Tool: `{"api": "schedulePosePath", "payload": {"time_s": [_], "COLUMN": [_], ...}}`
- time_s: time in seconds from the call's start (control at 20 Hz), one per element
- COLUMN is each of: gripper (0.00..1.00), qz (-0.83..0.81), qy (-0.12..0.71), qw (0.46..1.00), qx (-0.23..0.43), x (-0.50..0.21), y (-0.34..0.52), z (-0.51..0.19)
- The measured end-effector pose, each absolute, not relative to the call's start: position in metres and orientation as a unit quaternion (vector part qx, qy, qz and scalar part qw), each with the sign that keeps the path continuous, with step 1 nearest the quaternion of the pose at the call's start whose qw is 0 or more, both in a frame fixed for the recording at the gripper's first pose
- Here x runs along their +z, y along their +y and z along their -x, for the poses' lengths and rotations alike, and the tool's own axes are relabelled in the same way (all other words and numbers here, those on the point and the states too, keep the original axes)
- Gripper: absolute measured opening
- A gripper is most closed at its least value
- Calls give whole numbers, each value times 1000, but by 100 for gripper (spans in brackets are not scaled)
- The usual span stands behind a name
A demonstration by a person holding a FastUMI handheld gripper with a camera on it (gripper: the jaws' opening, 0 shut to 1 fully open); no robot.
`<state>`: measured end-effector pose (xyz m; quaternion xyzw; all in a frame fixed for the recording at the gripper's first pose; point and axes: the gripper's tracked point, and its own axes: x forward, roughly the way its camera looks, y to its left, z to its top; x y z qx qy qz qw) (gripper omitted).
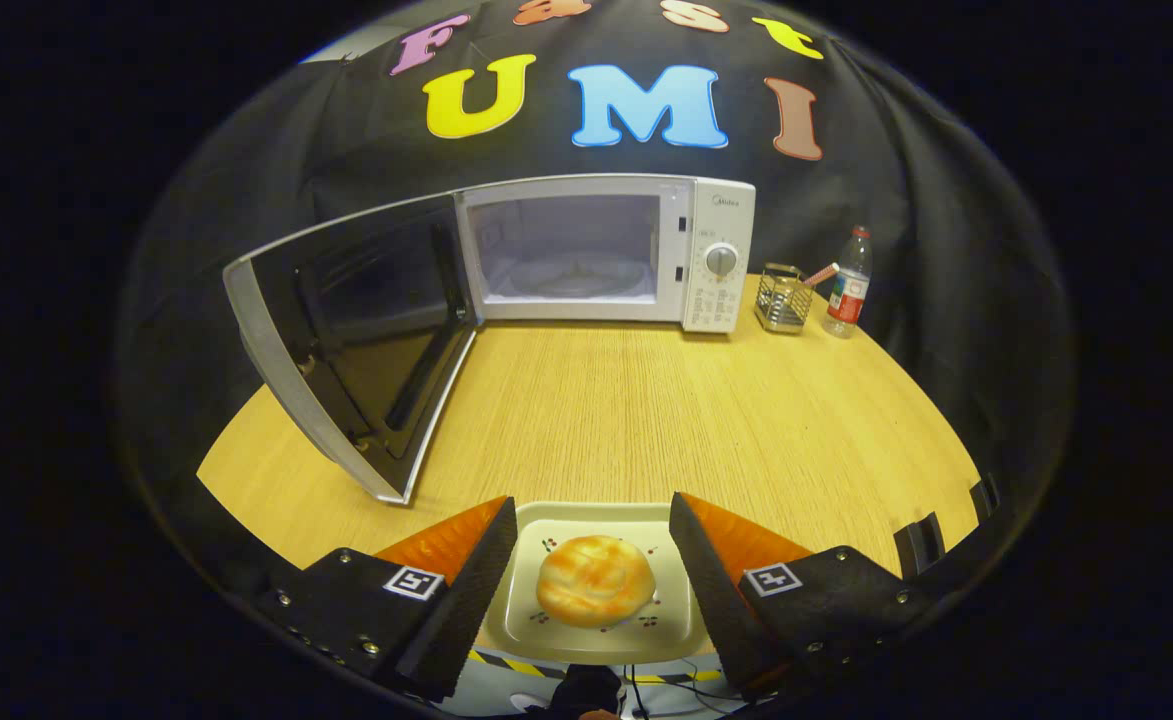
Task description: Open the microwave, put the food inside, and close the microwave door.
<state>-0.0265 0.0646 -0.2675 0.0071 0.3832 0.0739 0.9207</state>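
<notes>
A white microwave (606, 250) stands at the back of the wooden table (646, 420), its door (356, 330) swung wide open to the left and its cavity with the glass turntable (571, 280) bare. My gripper (593, 520) holds a small cream plate (676, 615) between its fingers, and both pads press on the plate's sides. A round golden bun (594, 580) lies in the middle of the plate. The plate sits over the table's front edge, well short of the microwave.
To the right of the microwave stand a wire mesh holder (782, 298) and a plastic water bottle (848, 282). The open door juts out over the left part of the table. Bare wood lies between the plate and the microwave's opening.
</notes>
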Motion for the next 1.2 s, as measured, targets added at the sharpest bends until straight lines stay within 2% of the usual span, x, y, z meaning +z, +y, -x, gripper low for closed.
{"api": "schedulePosePath", "payload": {"time_s": [0.3, 0.8, 0.95, 1.05, 1.1, 1.15, 1.2], "gripper": [94, 93, 86, 73, 73, 55, 55], "qz": [-1, 17, 11, 14, 12, 9, 4], "qy": [440, 470, 472, 470, 465, 470, 468], "qw": [895, 879, 877, 878, 881, 878, 879], "qx": [66, 83, 90, 95, 90, 90, 92], "x": [-300, -324, -324, -323, -324, -325, -323], "y": [57, 66, 67, 67, 66, 67, 67], "z": [40, 52, 51, 51, 50, 52, 52]}}
